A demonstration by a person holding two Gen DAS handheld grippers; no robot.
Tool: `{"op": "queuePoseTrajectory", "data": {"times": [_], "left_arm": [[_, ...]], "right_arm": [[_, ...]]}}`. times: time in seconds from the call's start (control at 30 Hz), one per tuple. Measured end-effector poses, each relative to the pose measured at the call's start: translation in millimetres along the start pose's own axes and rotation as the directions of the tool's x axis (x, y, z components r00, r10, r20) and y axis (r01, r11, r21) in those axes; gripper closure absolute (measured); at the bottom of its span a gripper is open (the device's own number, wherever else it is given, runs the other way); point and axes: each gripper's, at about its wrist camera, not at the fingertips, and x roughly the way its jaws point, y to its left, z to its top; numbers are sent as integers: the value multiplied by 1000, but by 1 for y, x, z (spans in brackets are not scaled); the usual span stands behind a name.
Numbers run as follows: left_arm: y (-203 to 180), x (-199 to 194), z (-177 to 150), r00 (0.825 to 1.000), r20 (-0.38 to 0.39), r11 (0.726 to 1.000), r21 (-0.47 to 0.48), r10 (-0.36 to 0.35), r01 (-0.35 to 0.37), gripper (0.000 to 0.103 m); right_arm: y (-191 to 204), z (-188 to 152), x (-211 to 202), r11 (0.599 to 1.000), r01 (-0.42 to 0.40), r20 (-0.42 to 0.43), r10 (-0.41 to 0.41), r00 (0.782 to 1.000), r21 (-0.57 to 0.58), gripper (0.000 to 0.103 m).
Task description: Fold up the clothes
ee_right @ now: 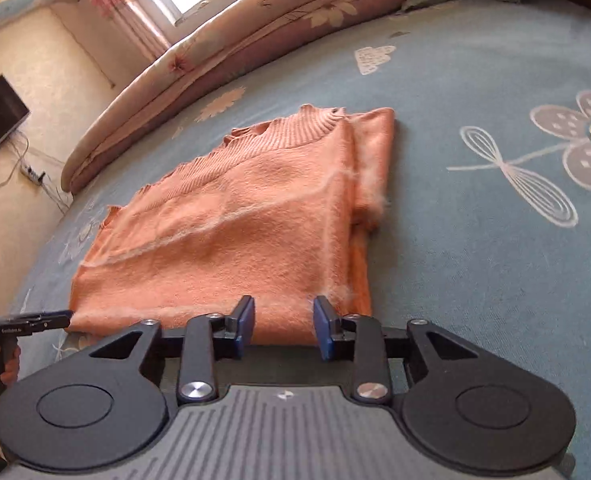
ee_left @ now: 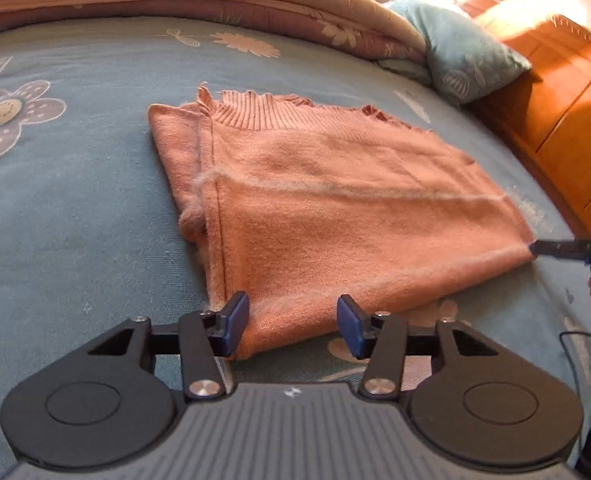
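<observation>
We have the pink sweater [ee_left: 335, 208] lying flat on the blue flowered bed sheet [ee_left: 75, 220], already narrowed: the sides and sleeves are tucked in, leaving a long panel with the ribbed collar [ee_left: 263, 114] at the far end, toward twelve o'clock, and the hem nearest us at six. That part of the fold looks done and fairly tidy, though a bit of sleeve bulges out along the nine o'clock edge in the left view.

Our left gripper [ee_left: 293, 326] sits at the near hem corner with its fingers parted; the cloth edge lies between them, but the pads do not press on it. Our right gripper [ee_right: 283, 326] is at the other near corner, its fingers also apart, with the hem between them and not yet pinched.

What is left, as we judge it, is to close on both corners and carry the hem up toward the collar, halving the length.
</observation>
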Motion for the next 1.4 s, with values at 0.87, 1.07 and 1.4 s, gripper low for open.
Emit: {"op": "queuePoseTrajectory", "data": {"times": [0.87,1.07,1.4], "left_arm": [[-264,100,77,991,-62,785,617,114,-52,37],[-348,180,100,993,-98,736,677,58,24,36],[-380,261,110,949,-309,848,487,-56,209,37]], "right_arm": [[32,-29,29,936,276,259,-217,941,-219,70],[36,-49,28,927,253,317,-161,935,-276,60],[36,-50,23,925,285,360,-183,915,-253,50]]}}
